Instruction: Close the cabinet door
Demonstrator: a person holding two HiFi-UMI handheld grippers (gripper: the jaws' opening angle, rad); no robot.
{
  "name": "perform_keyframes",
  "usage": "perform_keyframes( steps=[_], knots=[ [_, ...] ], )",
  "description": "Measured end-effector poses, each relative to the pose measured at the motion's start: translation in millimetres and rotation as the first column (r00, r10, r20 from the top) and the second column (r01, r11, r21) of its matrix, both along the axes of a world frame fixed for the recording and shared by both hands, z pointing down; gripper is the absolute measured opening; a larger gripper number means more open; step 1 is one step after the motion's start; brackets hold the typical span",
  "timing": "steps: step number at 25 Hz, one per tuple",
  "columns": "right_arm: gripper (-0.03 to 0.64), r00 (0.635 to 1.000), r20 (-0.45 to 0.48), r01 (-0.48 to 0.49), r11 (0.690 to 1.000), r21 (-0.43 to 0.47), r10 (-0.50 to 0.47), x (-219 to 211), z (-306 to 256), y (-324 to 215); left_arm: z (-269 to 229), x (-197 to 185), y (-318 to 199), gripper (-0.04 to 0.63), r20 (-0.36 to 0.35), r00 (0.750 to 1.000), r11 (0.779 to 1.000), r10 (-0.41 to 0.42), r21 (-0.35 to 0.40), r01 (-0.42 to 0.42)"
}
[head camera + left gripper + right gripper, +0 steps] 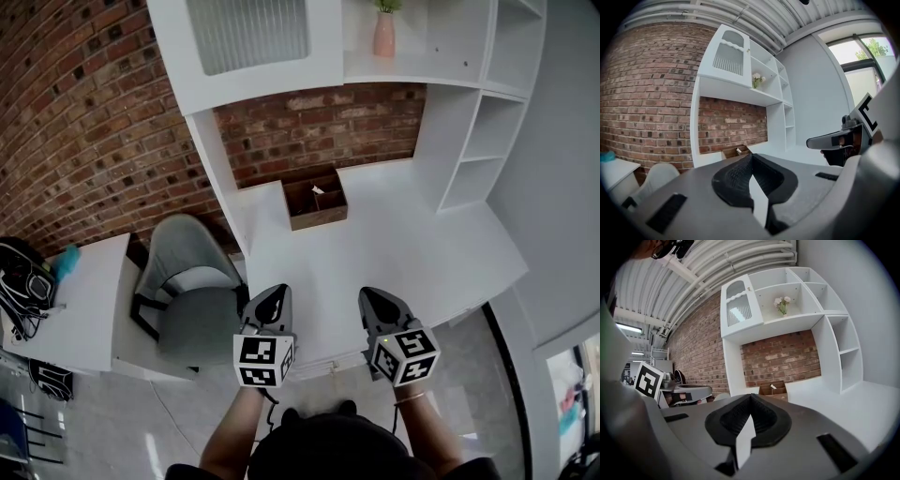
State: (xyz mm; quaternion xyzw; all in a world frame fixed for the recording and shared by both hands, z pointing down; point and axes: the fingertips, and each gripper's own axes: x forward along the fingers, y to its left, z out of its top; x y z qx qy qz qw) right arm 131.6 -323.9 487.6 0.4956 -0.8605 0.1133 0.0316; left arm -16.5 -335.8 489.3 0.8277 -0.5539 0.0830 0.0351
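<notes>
Both tools are closed and hold nothing: the left gripper (277,294) and the right gripper (372,296) hang side by side over the near edge of the white desk (412,244). The cabinet door (248,33), with ribbed glass, is high on the left, well apart from them, and looks shut

The cabinet door (248,33) runs off the head view's top edge (only its lower part shows), as do the flowers (387,5) in the pink vase (384,36); the white scrap (318,189) in the brown box (319,218) is too small to tell.
</notes>
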Motion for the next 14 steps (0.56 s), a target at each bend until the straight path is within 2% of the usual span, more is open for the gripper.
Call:
perform_keyframes(
  steps=[14],
  knots=[
    [0.000,1.000,-0.010,0.009,1.000,-0.007,-0.009,5.2,4.4,-3.7,3.3,3.8,-1.6,0.009,-0.019,1.000,1.000,-0.008,-0.004,0.008]
  ],
)
